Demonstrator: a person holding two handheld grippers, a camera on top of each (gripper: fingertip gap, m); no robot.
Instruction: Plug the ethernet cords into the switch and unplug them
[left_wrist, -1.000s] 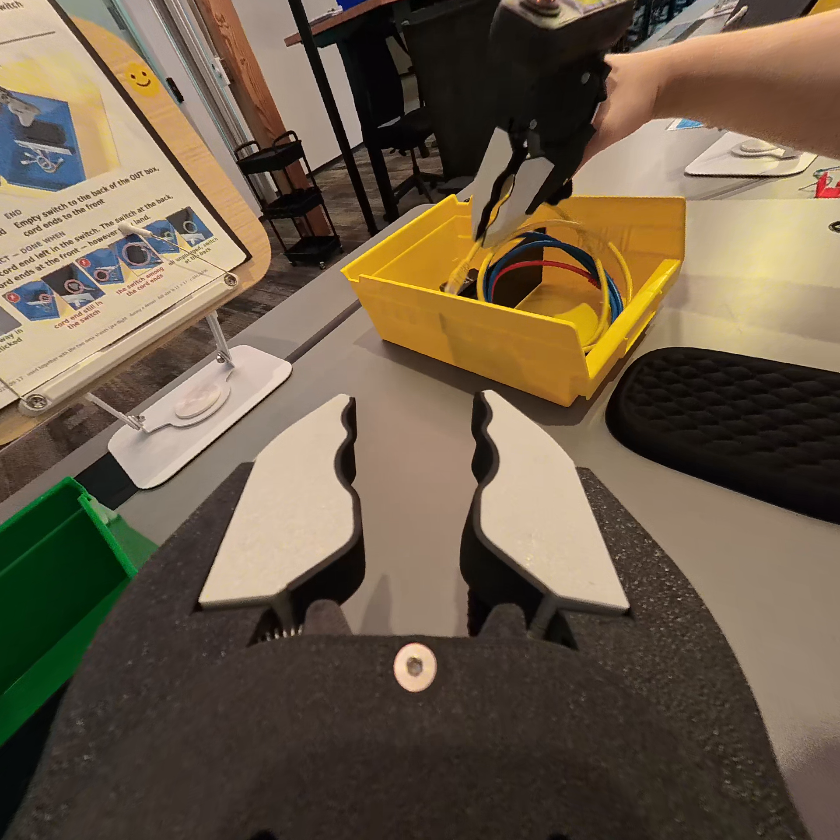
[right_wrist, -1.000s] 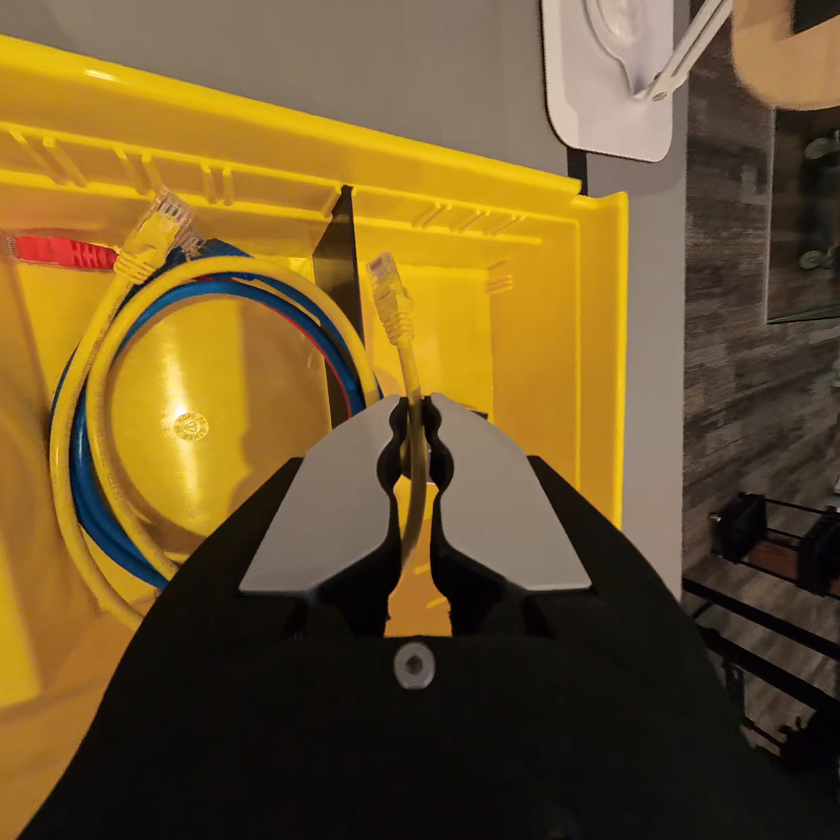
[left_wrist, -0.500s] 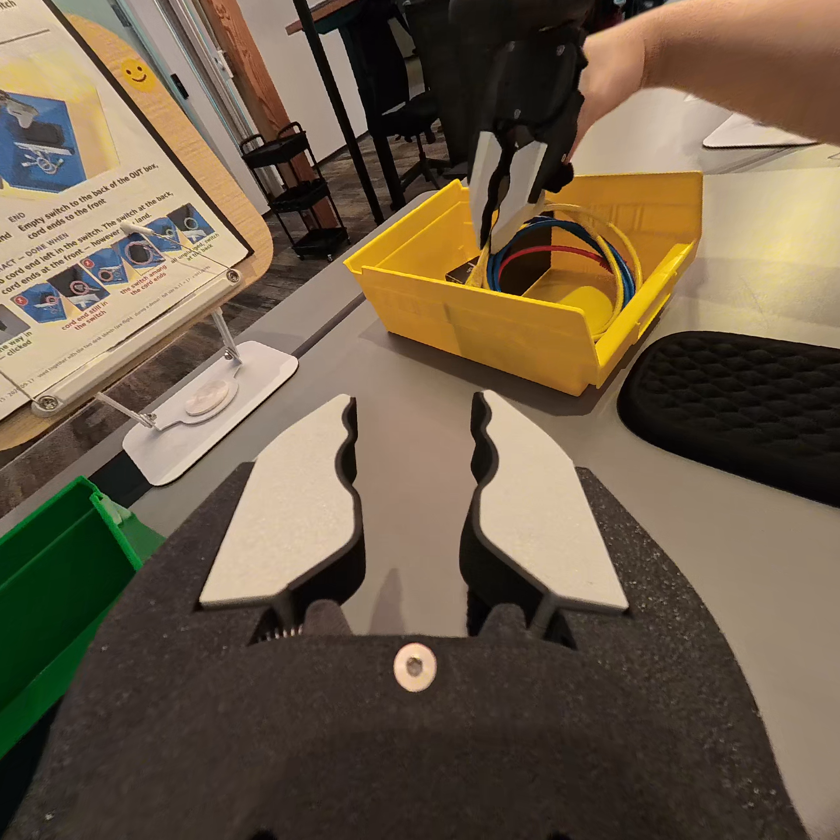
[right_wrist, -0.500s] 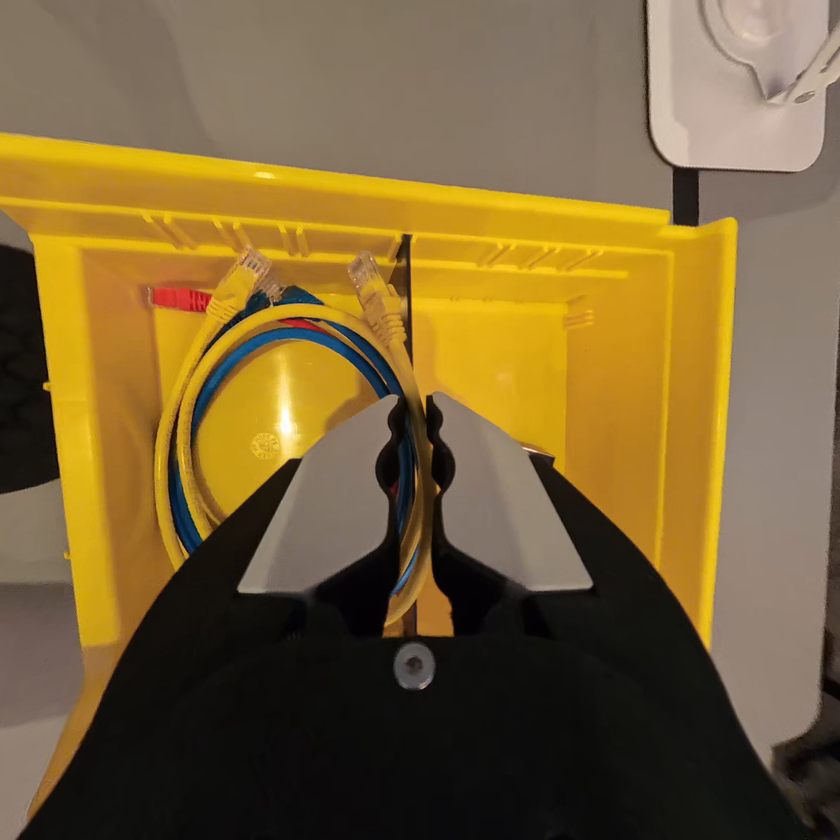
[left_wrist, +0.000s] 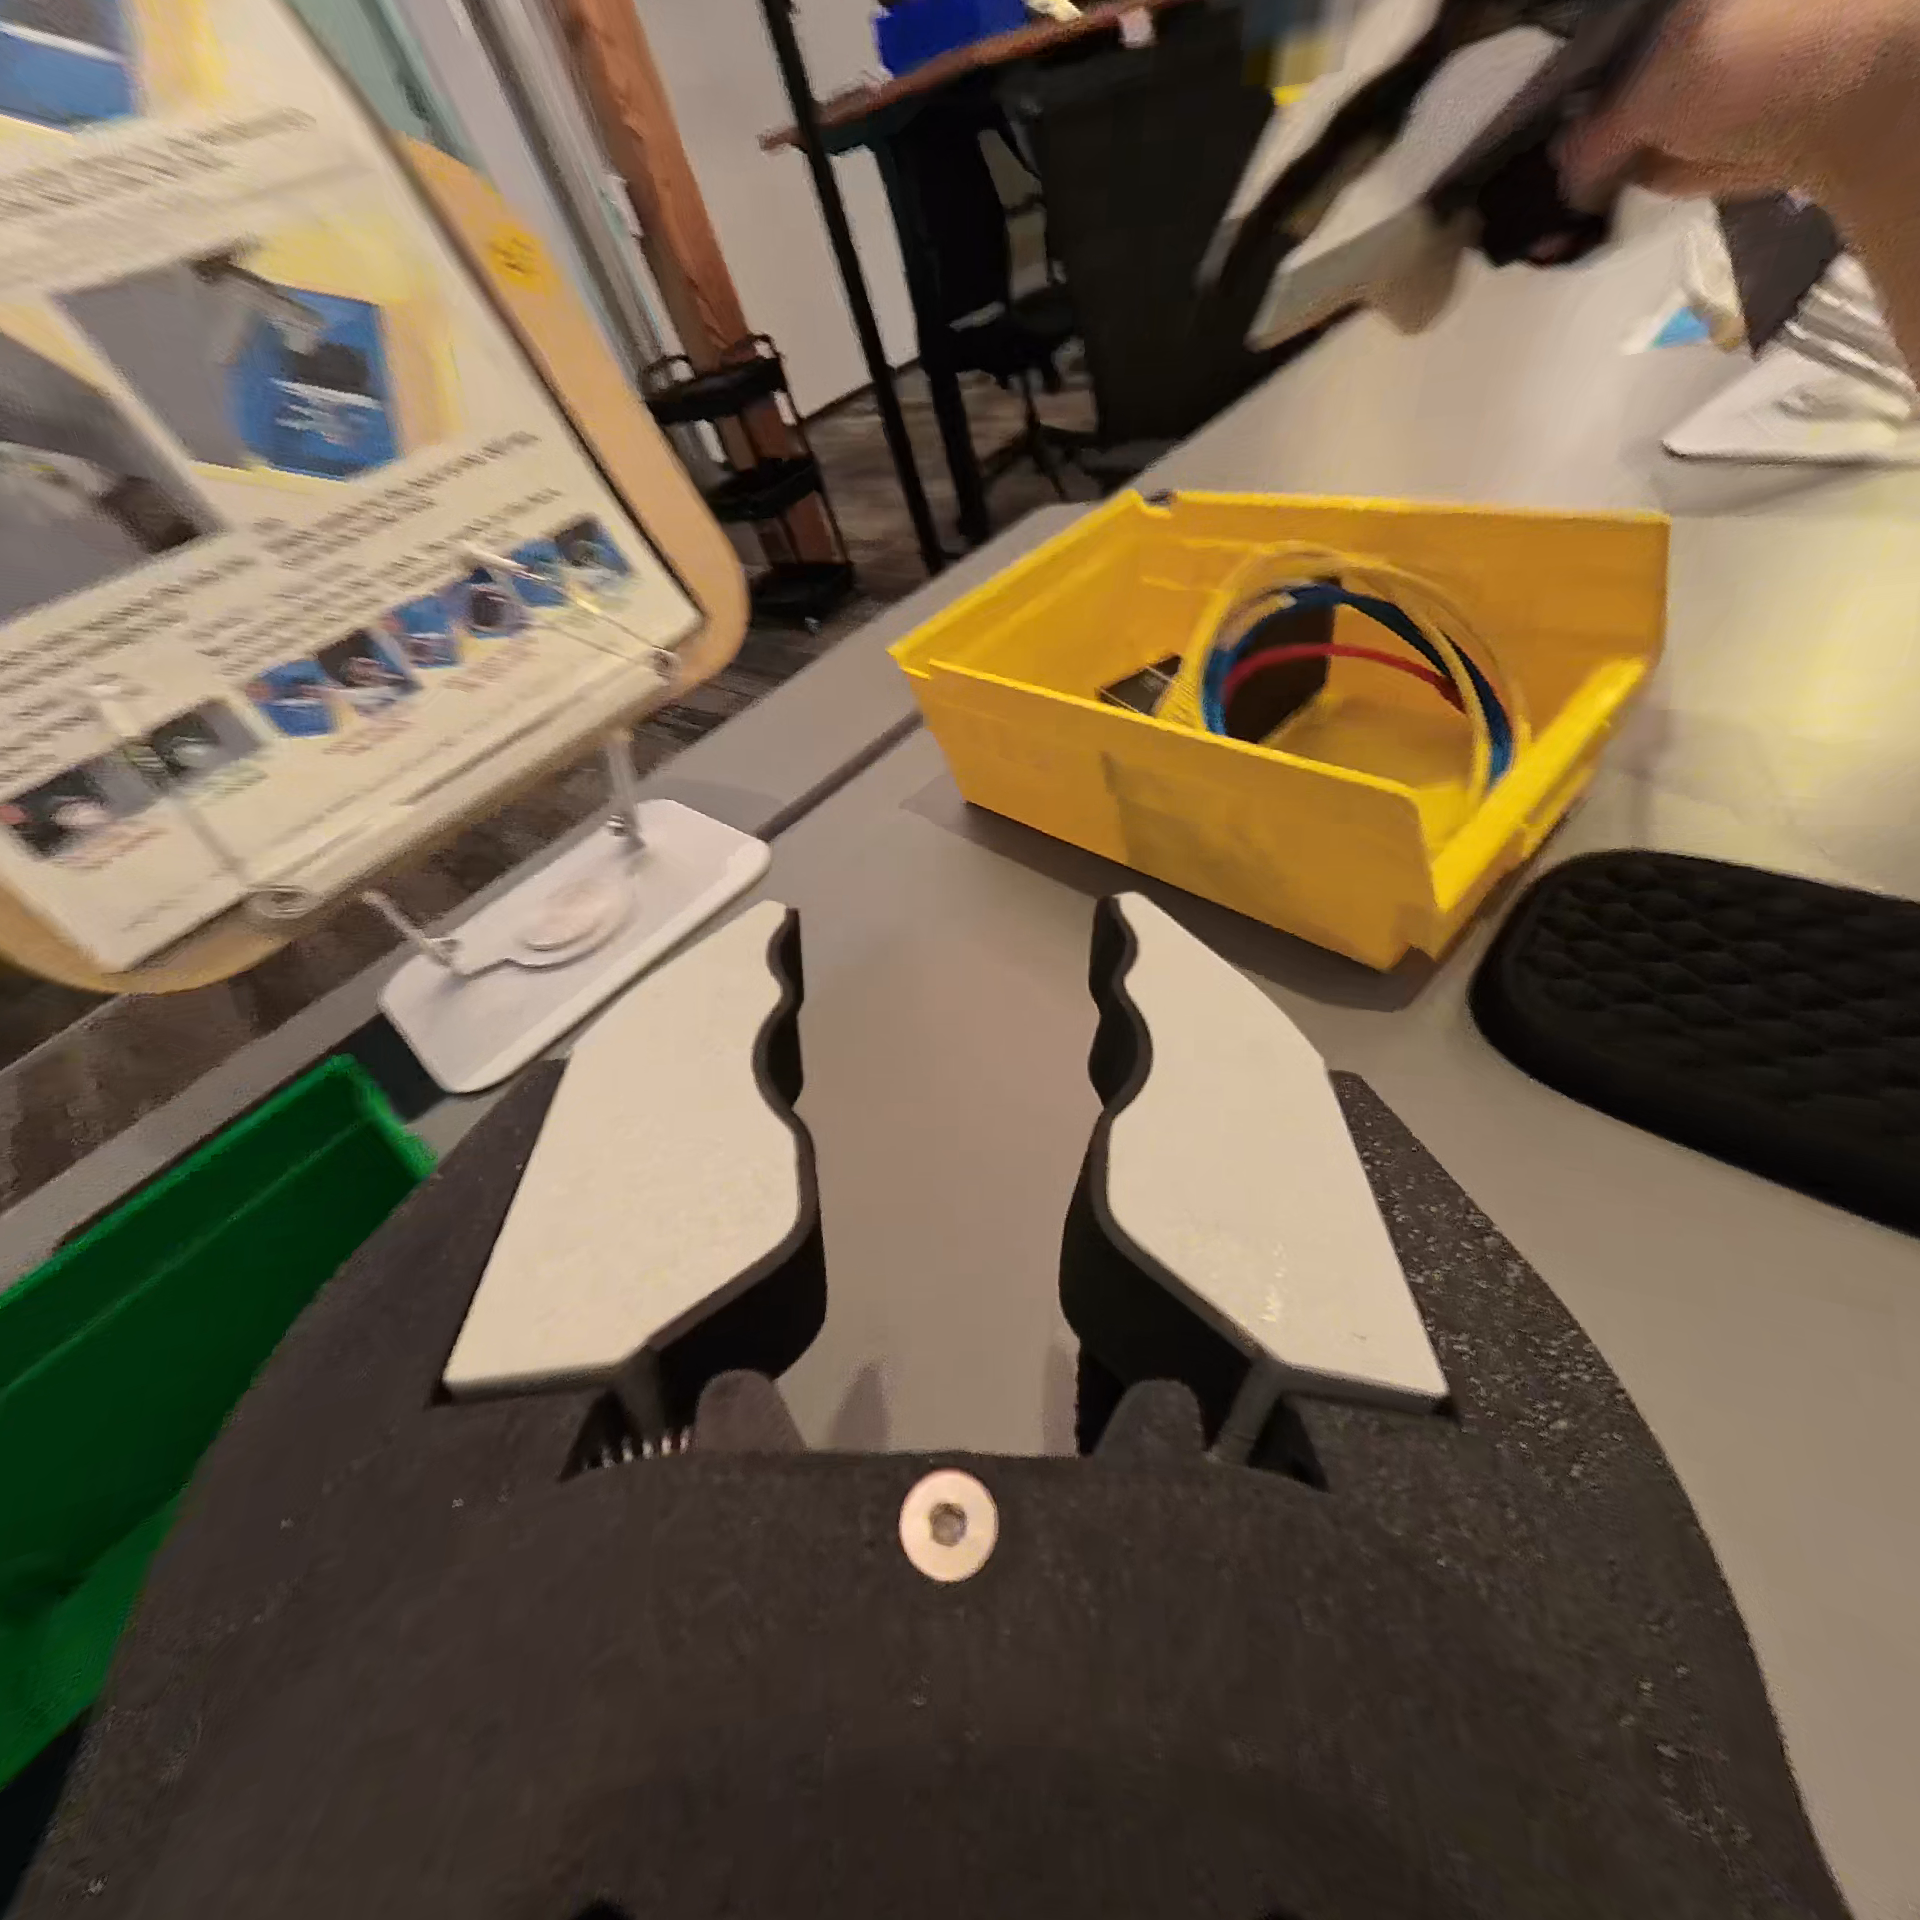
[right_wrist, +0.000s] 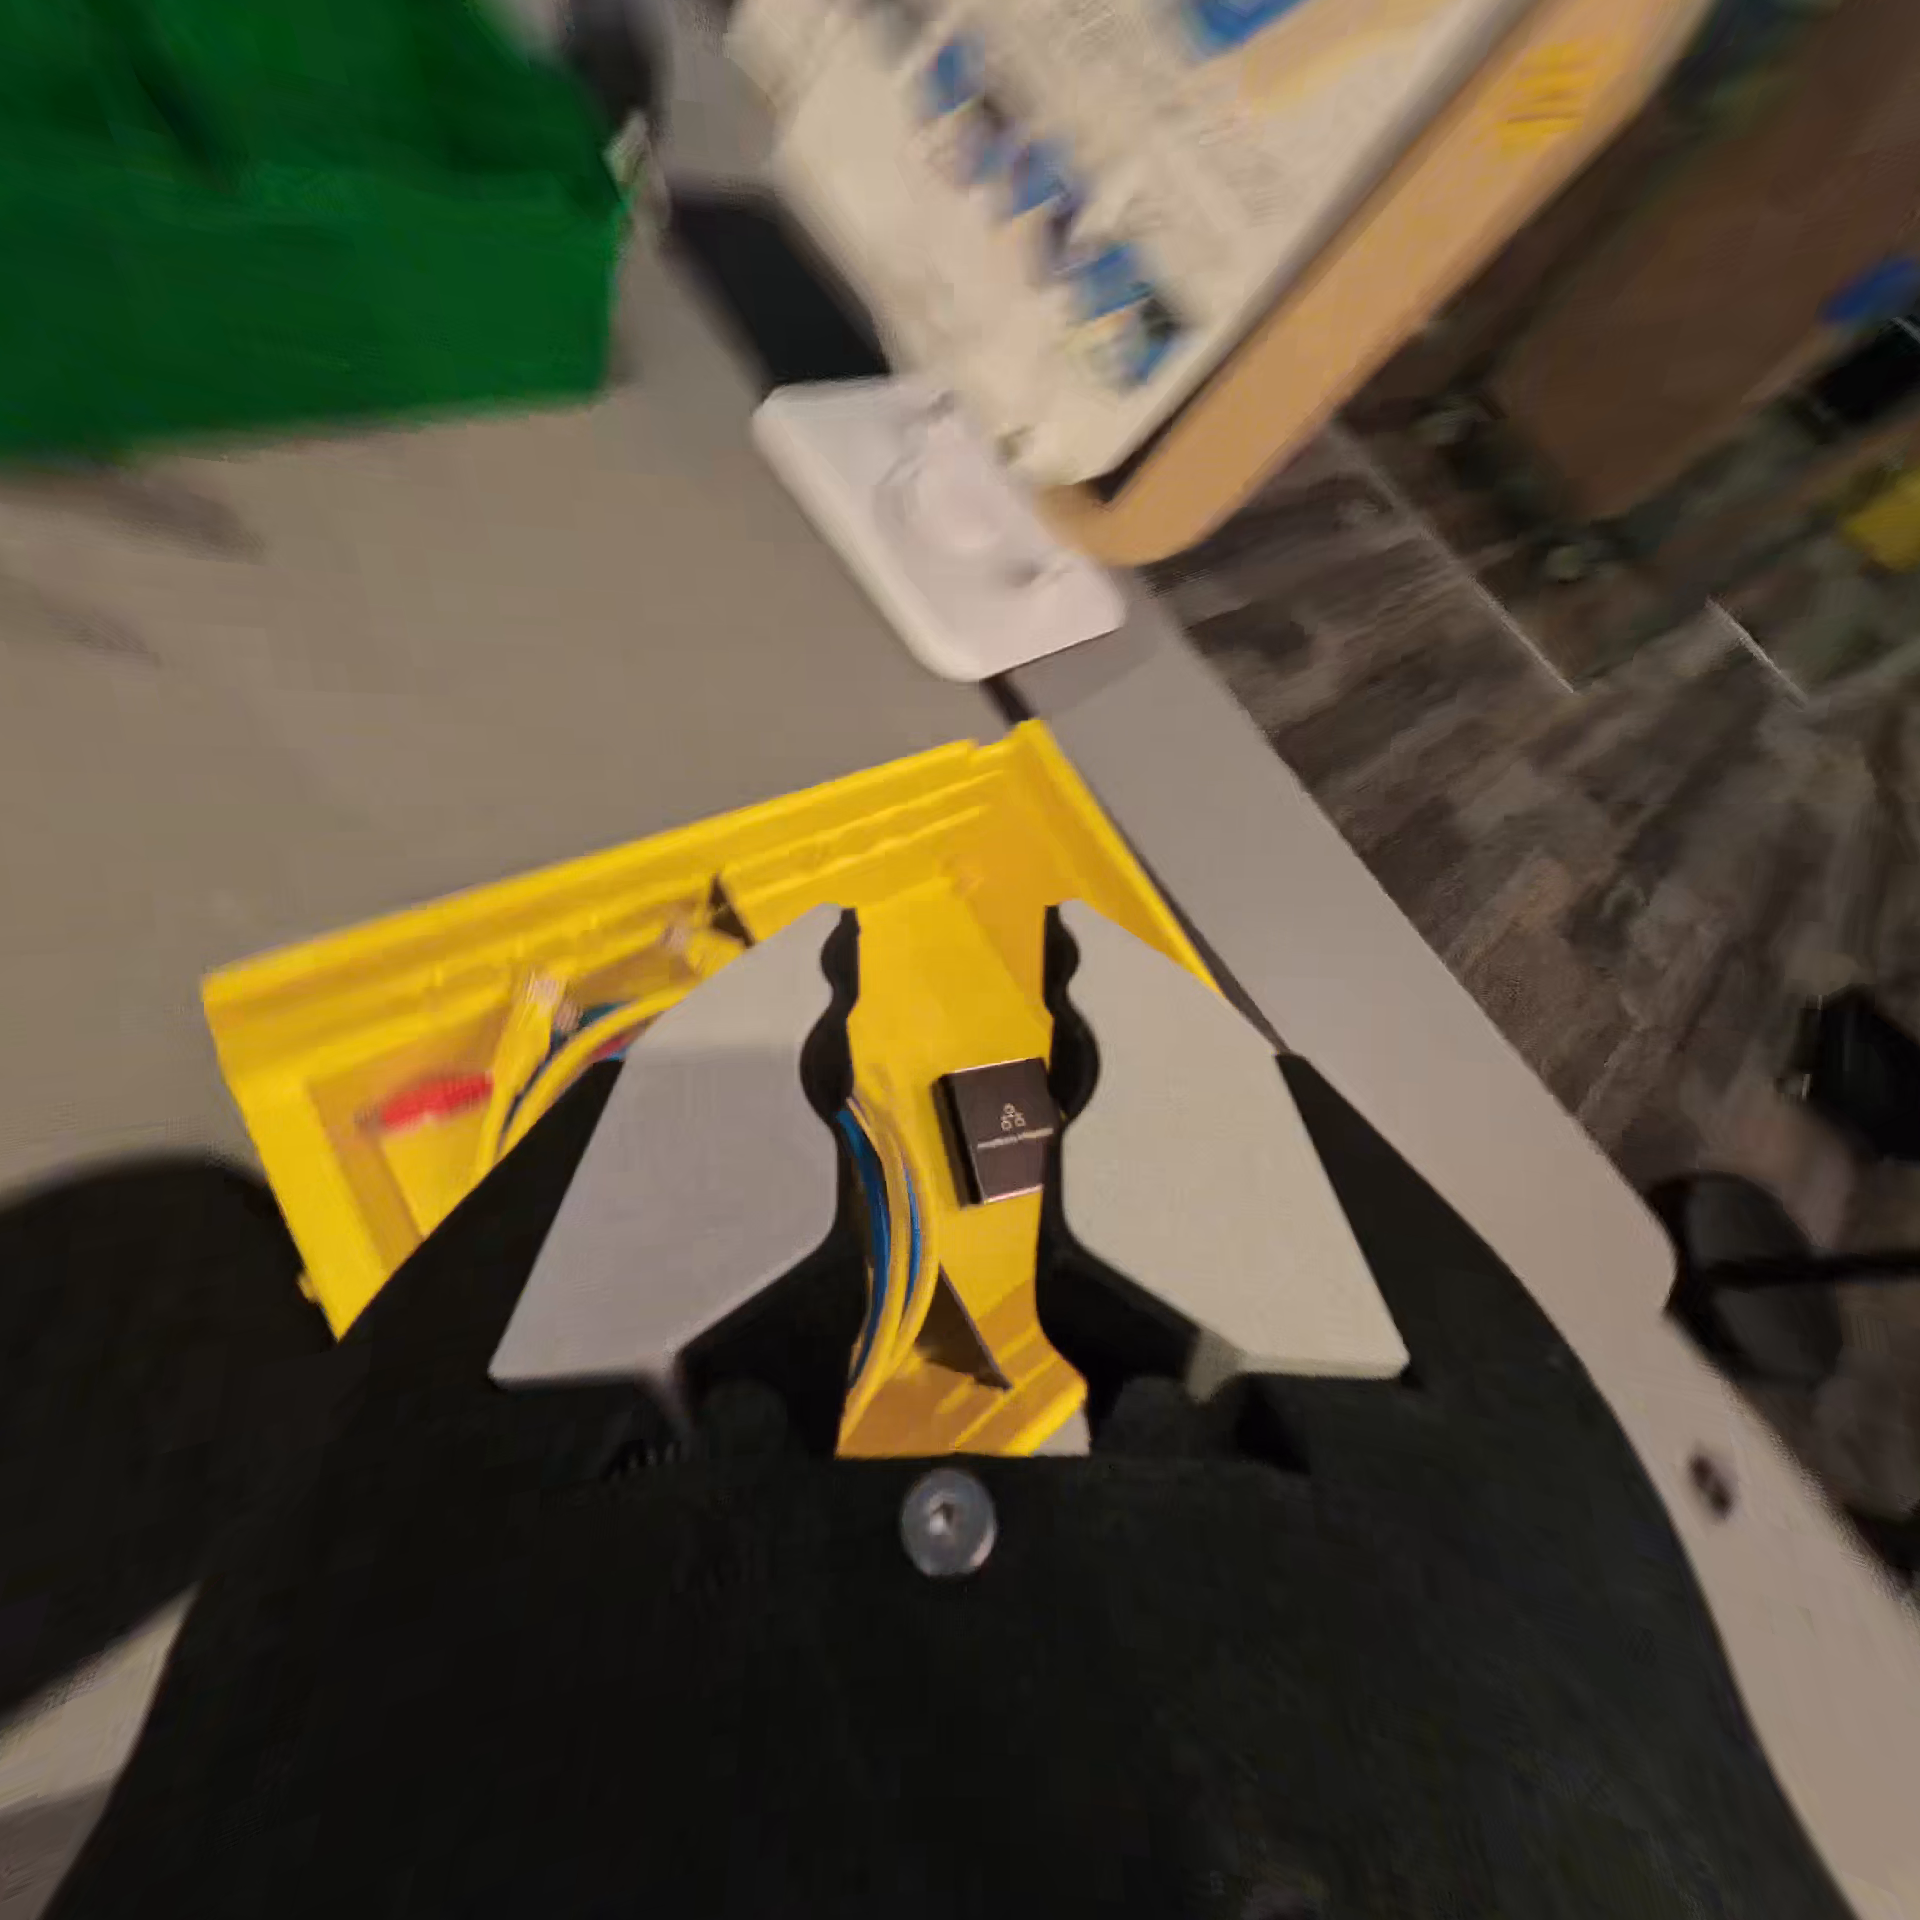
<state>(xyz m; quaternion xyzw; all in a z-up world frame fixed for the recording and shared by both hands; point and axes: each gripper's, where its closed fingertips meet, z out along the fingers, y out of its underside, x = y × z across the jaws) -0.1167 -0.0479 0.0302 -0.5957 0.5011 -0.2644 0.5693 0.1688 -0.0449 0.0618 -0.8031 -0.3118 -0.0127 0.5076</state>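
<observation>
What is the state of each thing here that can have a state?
Left gripper: open, holding nothing, over the table.
Right gripper: open, holding nothing, above the yellow bin.
Yellow bin: upright on the table.
Ethernet cords: coiled in the bin, unplugged.
Switch: lying in the bin, no cord attached.
Green bin: contents hidden.

Coiled cords (left_wrist: 1351, 675), switch (right_wrist: 1003, 1141) in bin (left_wrist: 1247, 831)

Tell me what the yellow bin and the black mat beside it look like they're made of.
Yellow bin: probably moulded hard plastic, given its smooth, slightly glossy walls and ribbed rim. Black mat: likely soft foam or rubber, matte with a dimpled quilted pattern.
</observation>
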